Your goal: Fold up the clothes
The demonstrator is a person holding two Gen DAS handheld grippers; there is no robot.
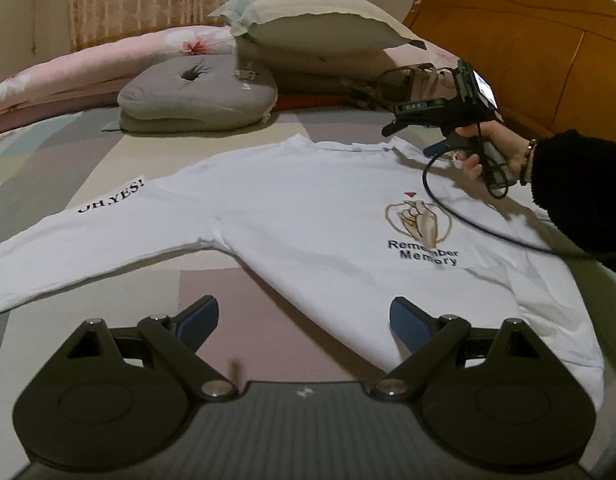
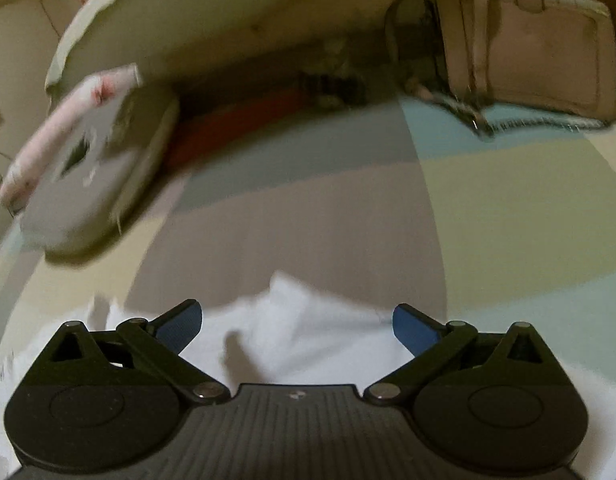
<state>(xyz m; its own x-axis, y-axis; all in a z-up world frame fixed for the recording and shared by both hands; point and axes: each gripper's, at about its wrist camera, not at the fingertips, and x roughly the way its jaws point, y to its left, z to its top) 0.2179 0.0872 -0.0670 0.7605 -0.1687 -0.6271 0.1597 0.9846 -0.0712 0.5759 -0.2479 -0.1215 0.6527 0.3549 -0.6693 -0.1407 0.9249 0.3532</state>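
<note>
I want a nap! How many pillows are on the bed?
3: a grey dimpled pillow behind the white shirt, and two stacked pillows to its right. More may be hidden.

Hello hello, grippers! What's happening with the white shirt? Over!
Left gripper open, empty, above hem. Right gripper open, empty, over collar end. White shirt flat on bed, not yet folded. Right gripper's cable trailing across shirt.

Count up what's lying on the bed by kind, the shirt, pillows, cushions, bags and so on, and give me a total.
White long-sleeved shirt: 1
Pillows, stacked: 2, possibly more beneath
Grey cushion: 1
Pink floral quilt: 1
Beige handbag: 1
Total: 6
</note>
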